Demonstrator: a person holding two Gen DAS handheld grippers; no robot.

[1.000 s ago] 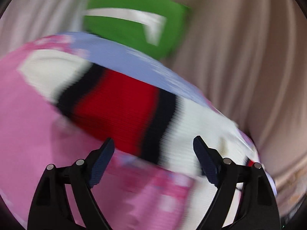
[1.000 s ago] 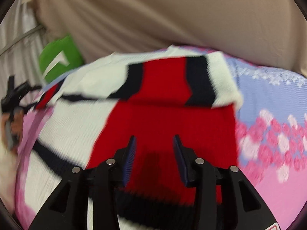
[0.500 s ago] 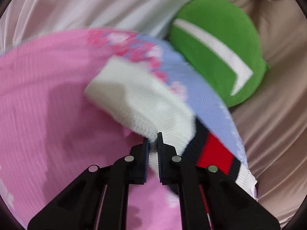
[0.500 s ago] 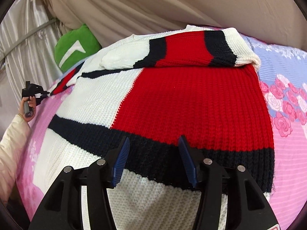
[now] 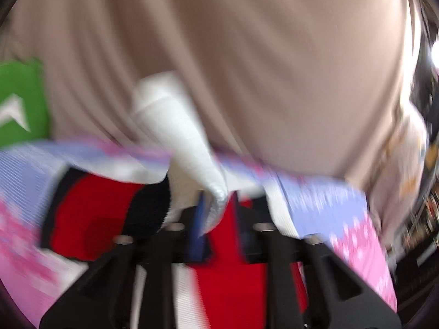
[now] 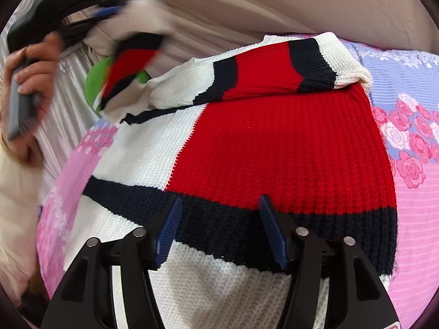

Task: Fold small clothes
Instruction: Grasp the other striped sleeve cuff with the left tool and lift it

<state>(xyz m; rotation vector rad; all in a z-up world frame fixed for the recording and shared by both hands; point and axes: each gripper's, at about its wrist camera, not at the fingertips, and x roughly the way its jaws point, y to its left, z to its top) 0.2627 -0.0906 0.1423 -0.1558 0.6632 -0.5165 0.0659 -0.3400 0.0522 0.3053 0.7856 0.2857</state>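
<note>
Sweater (image 6: 274, 148), a chunky red, white and navy knit, lies flat on the floral bedspread (image 6: 417, 192) just ahead of the right gripper (image 6: 219, 227), whose jaws are opening with nothing between them. One sleeve (image 5: 178, 137) hangs from the left gripper (image 5: 216, 211), its jaws opening around the white cuff. It looks soft, floppy and stretchy, so I would take it by the firmer ribbed cuff or hem.

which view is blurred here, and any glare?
Left wrist view: heavy motion blur throughout, sweater and bedspread smeared, blown-out light at the right edge. Right wrist view: sweater sharp, only the moving hand and lifted sleeve blurred.
</note>
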